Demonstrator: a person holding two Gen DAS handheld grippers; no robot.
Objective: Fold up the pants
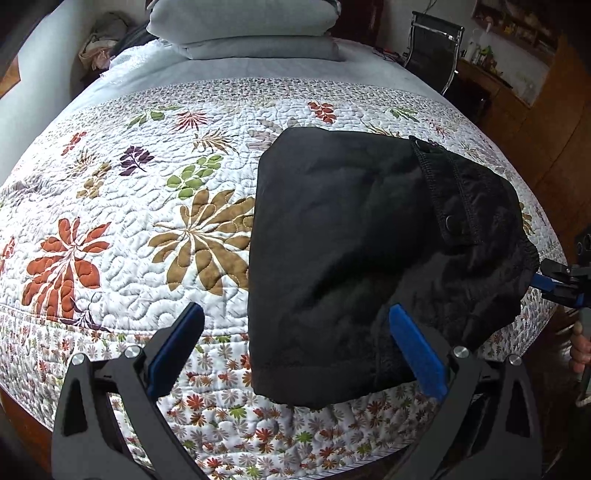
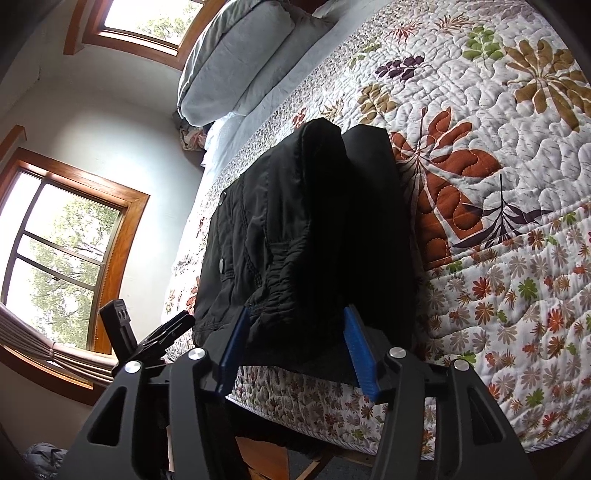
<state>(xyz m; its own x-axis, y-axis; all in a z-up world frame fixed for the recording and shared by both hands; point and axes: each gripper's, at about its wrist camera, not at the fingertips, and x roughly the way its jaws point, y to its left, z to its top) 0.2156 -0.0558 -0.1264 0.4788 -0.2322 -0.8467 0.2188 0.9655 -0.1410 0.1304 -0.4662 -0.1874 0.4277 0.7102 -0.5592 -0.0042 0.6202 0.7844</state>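
Observation:
The black pants (image 1: 354,258) lie folded into a compact bundle on the floral quilt (image 1: 129,221), near the bed's front edge, waistband and snap buttons to the right. My left gripper (image 1: 295,325) is open, hovering above the bundle's near left edge, holding nothing. My right gripper (image 2: 295,325) is open, its blue pads either side of the gathered waistband end of the pants (image 2: 295,240); I cannot tell whether they touch the cloth. It also shows in the left wrist view (image 1: 554,282) at the bundle's right edge.
Grey pillows (image 1: 243,26) are stacked at the head of the bed. A black chair (image 1: 432,48) and wooden furniture (image 1: 535,122) stand to the right. Windows (image 2: 62,240) are on the wall beyond the bed.

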